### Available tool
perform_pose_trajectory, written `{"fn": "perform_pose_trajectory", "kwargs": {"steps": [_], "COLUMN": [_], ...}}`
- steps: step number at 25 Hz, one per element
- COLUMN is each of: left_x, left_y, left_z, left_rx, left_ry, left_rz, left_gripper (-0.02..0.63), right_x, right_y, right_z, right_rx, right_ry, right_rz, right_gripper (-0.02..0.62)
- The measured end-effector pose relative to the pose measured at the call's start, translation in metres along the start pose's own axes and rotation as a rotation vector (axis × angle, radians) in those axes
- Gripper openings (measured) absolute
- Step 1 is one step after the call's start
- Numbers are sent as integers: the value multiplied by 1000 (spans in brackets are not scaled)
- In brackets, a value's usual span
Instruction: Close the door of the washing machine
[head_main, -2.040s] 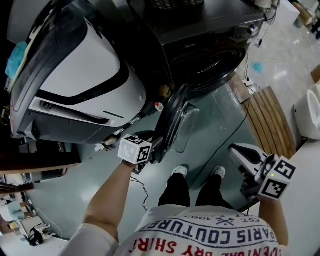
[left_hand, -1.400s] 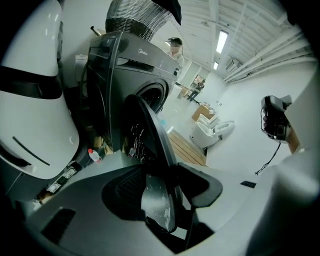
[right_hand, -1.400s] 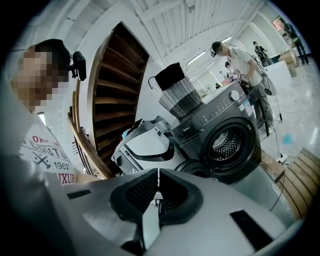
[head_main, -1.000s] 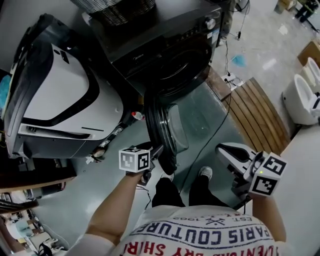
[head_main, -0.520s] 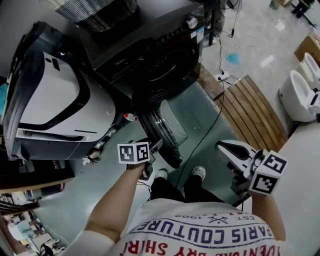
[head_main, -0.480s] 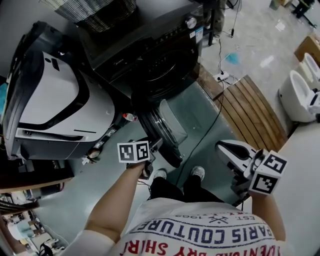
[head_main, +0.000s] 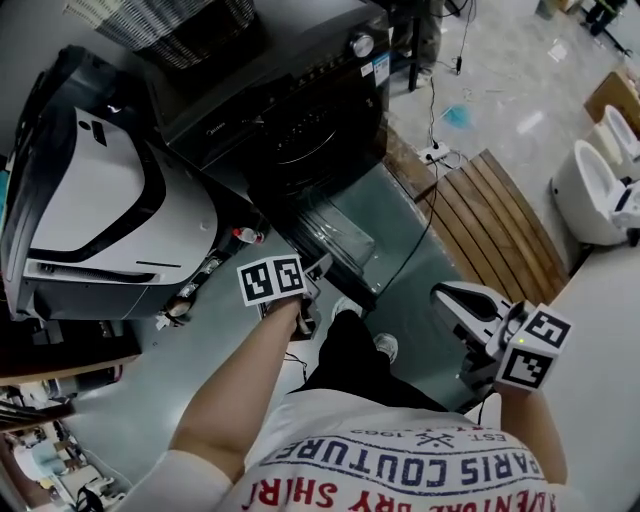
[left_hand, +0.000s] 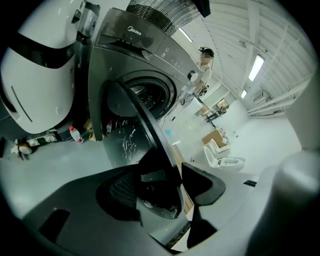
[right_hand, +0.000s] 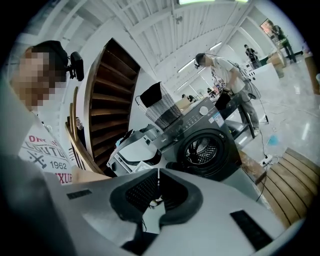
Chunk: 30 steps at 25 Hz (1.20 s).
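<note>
Head view: a dark grey front-loading washing machine (head_main: 290, 90) stands at the top, beside a big white-and-black appliance (head_main: 100, 200) on its left. The left gripper view shows the word "Midea" (left_hand: 133, 31) on the washer's top panel. A small blue-and-white sticker (head_main: 381, 66) sits by the dial, its print too small to read. The washing machine door (head_main: 340, 230) stands open, swung out from the drum towards the person, with its glass bowl facing the wooden slatted platform (head_main: 500, 220) on the right. A white toilet (head_main: 590, 190) stands past that platform, and a wire basket (head_main: 160, 20) sits on top of the washer. The person's white T-shirt (head_main: 400, 465) carries "PARIS COUTURE" and "1962". The left gripper (left_hand: 162, 187) is at the door's free edge. Its jaws have just been opening and stand apart, with the door's dark rim running between them and a gap beside the pads. The right gripper (head_main: 450, 298) hangs well apart from the door, over the floor, with its jaws together on nothing. A small red-capped bottle (head_main: 245, 235) lies on the floor by the washer's foot
</note>
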<state>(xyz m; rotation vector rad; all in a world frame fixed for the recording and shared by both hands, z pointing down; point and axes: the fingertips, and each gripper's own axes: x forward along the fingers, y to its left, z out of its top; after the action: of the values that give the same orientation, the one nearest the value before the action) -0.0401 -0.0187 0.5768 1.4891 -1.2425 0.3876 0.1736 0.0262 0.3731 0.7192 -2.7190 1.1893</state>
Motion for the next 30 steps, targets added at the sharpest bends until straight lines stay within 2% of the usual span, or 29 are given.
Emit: {"fn": "perform_pose_trajectory", "kwargs": {"steps": [10,15,19,21,22,24,27,30], "left_x": [43,63,76,79,79,79,83,90], "left_y": [-44,-62,-72,-77,-80,-85,-84,-92], "left_z": [34,55,71,77,78,79,76,79], "left_rx": [-69,-80,-132,-118,-79,74,343,474], "left_ry": [-16,-13,-10,-7,-2,14,35,25], "left_rz": [-67,-91,-119,-143,-154,-159,-98,-106], "left_gripper": [278,276,277,273,266,221,54,51], "right_x": [-14,-15,-11,-7,-4,2,12,25], "right_y": [-33,-50,-65,-72,-76,-83,-92,-102], "right_z": [5,18,32,40,43,51,63,70], "right_rx": [39,56,71,76,79,82,90,103], "right_ry": [-19,-29,-38,-47,-50,-57,-67,-59], "right_rz": [-60,-81,-95,-101,-104,-107,-111,-115], "right_gripper": [25,25,25,25,25,25,25,25]}}
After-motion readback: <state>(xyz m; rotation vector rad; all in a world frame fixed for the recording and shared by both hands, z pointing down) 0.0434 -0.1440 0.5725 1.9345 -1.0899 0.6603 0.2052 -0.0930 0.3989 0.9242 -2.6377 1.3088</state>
